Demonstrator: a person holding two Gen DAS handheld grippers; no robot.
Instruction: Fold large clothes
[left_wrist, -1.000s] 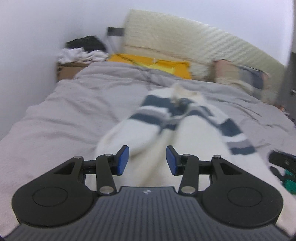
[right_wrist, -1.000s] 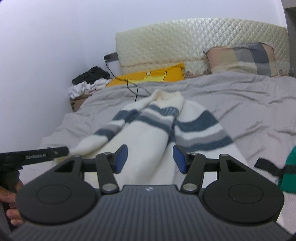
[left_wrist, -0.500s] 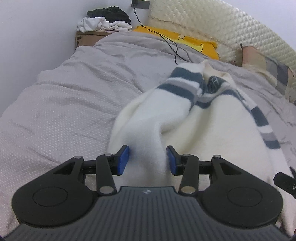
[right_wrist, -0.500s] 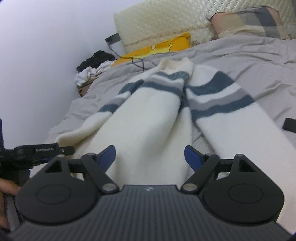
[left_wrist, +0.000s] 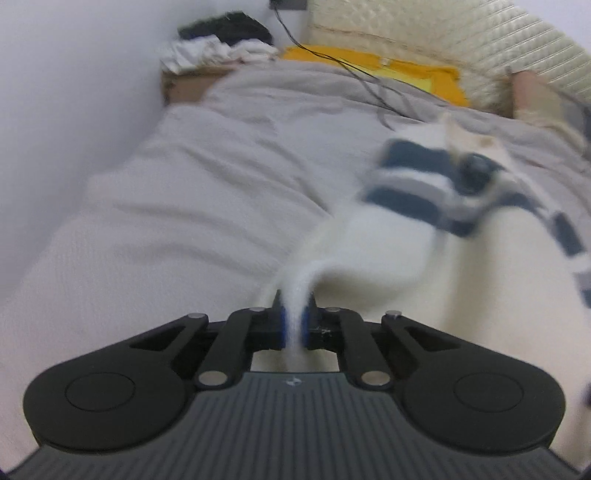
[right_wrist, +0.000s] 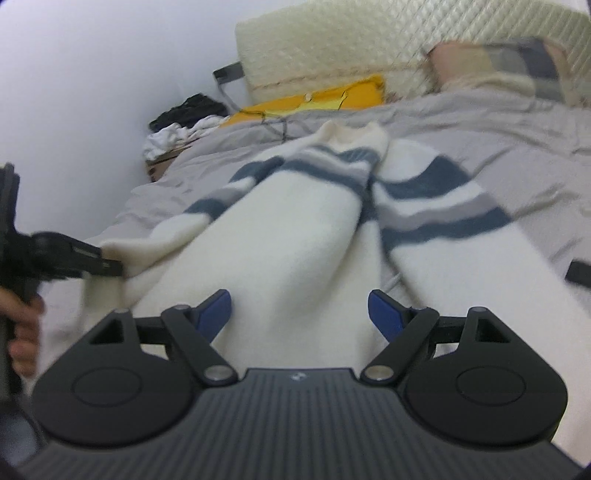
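A cream sweater (left_wrist: 388, 251) with navy and grey stripes lies lengthwise on the grey bed (left_wrist: 184, 206), collar toward the headboard. My left gripper (left_wrist: 294, 314) is shut on a pinched ridge of the sweater's left edge, which rises between the blue pads. In the right wrist view the sweater (right_wrist: 295, 229) spreads ahead. There the left gripper (right_wrist: 110, 264) grips its left edge, with a hand (right_wrist: 22, 332) on the handle. My right gripper (right_wrist: 299, 310) is open wide low over the sweater's near body, its pads clear of the cloth.
A quilted headboard (right_wrist: 332, 44), a yellow pillow (left_wrist: 406, 74) and a plaid pillow (right_wrist: 498, 62) lie at the far end. A cardboard box with piled clothes (left_wrist: 218, 48) stands by the left wall. A black cable (left_wrist: 351, 74) crosses the sheet. A black strap (right_wrist: 578, 273) lies right.
My left gripper moved to the sweater's left edge and shut on the fabric, lifting a ridge. My right gripper opened wider and sank closer to the sweater.
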